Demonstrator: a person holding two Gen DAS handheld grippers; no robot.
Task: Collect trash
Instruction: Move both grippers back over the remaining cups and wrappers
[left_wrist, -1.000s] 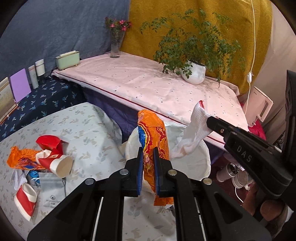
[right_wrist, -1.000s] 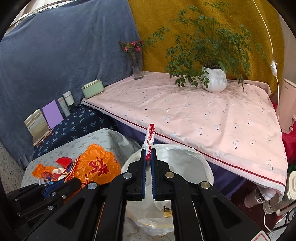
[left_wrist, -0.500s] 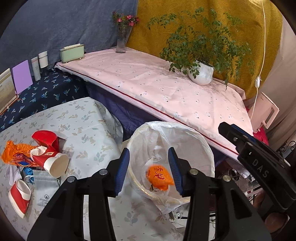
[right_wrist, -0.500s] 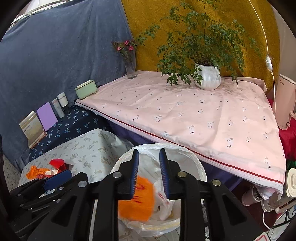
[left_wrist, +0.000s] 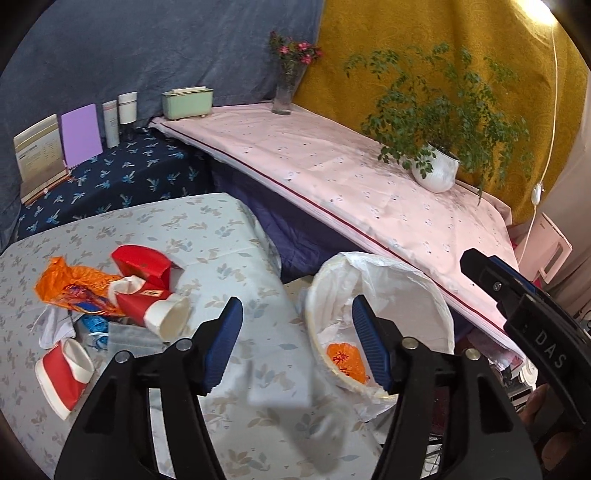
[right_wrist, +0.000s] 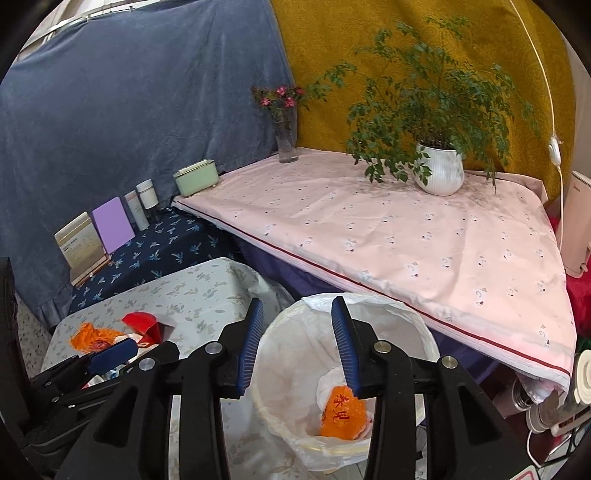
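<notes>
Trash (left_wrist: 110, 295) lay heaped on the table (left_wrist: 229, 236) at nine o'clock from the bin (left_wrist: 380, 317); one orange wrapper (right_wrist: 341, 411) was already inside. Left tool (left_wrist: 297, 343) and right tool (right_wrist: 297, 341) were both opening, nothing between their jaws. Most remained.

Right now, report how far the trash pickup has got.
Done: an orange wrapper lies inside the lined bin. In hand: nothing; the left gripper and right gripper are both opening with nothing between them. Left: red paper cups, another orange wrapper and scraps on the table.
</notes>
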